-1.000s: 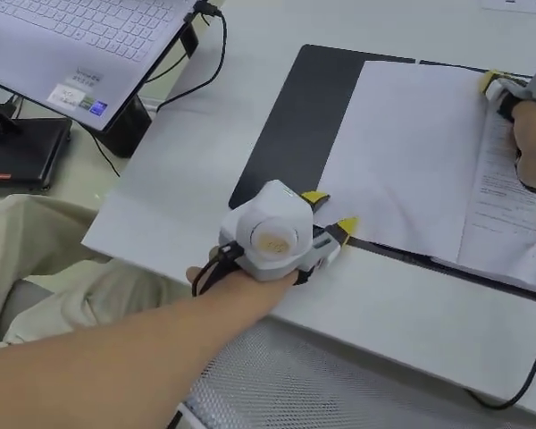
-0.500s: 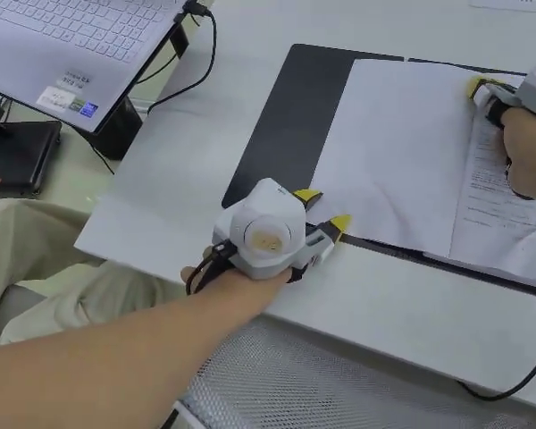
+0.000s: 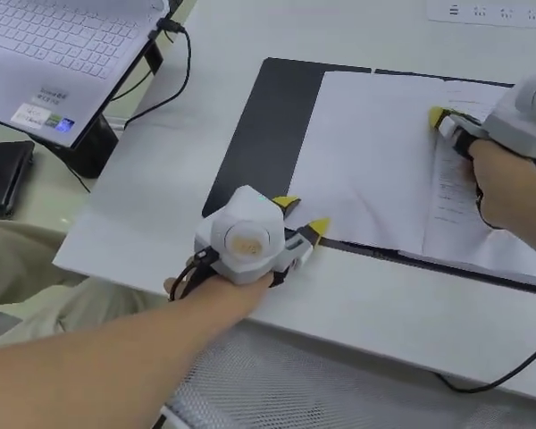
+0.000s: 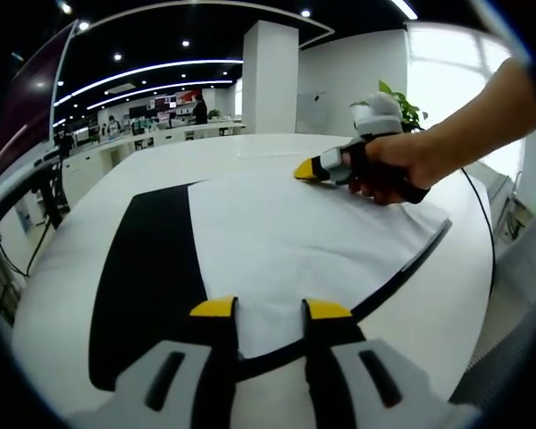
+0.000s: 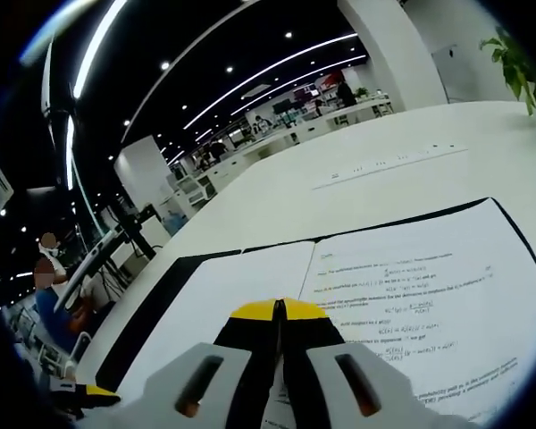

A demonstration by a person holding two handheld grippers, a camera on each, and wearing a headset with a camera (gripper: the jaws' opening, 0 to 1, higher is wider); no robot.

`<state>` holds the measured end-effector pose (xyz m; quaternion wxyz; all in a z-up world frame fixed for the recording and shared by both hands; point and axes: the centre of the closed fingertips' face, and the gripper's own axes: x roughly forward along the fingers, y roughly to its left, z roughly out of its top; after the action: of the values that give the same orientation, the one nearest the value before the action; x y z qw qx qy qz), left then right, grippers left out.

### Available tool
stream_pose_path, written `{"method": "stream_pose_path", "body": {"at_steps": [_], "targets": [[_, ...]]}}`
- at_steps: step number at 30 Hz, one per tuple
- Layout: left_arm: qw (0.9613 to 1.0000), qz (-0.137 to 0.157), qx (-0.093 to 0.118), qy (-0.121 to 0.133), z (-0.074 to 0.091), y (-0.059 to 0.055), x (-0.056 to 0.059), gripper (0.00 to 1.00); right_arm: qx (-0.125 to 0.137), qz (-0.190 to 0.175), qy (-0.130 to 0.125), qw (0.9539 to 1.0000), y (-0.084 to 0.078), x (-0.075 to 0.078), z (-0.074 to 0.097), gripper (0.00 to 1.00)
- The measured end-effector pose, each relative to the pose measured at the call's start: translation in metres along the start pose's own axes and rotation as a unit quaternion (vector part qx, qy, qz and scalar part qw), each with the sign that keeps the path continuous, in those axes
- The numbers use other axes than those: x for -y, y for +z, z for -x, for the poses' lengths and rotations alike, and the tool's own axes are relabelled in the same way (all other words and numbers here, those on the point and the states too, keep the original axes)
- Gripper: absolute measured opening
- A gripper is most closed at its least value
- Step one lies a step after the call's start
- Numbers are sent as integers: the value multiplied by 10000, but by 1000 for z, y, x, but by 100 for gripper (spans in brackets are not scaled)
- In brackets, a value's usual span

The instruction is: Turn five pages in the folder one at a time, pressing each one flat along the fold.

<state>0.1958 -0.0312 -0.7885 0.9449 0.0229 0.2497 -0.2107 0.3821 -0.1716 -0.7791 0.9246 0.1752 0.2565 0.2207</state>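
An open-plan office with strip lights and rows of desks lies behind a white tabletop (image 3: pixel 161 170).

In the head view a laptop (image 3: pixel 62 54) stands at the far left. The folder (image 3: pixel 259 134) lies open, its black cover flat. A blank page (image 3: pixel 366 152) lies over its left half and a printed page (image 3: pixel 442 206) over its right. The left gripper (image 3: pixel 304 216) sits at the folder's near edge, by the blank page's near corner. The right gripper (image 3: pixel 439 116) rests at the far end of the fold.

In the left gripper view the left gripper (image 4: pixel 270 309) has its jaws spread, with nothing between them. The folder's (image 4: pixel 143 268) near edge runs just ahead of the tips. Beyond the blank page (image 4: pixel 286 232), the right gripper (image 4: pixel 308 168) touches the paper.

In the right gripper view the right gripper (image 5: pixel 277 311) has its jaws pressed together. Its tips point at the line where the blank page (image 5: pixel 223 295) meets the printed page (image 5: pixel 411 295). No paper shows between the jaws.

The step in hand looks like the pressing of a page along the fold. Next, the closed tips probably need to slide down the fold towards the near edge, with the left gripper steadying the folder. After that the printed page's edge would need lifting. How many pages are done cannot be told.
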Motion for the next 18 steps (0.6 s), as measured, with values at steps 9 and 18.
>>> {"method": "stream_pose_path", "body": {"at_steps": [9, 18], "targets": [[10000, 23, 18, 0, 0, 0, 0, 27, -90, -133, 76, 9998, -14, -19, 30, 0], [10000, 36, 19, 1, -2, 0, -1, 27, -121, -228, 136, 9996, -29, -40, 63, 0]]}}
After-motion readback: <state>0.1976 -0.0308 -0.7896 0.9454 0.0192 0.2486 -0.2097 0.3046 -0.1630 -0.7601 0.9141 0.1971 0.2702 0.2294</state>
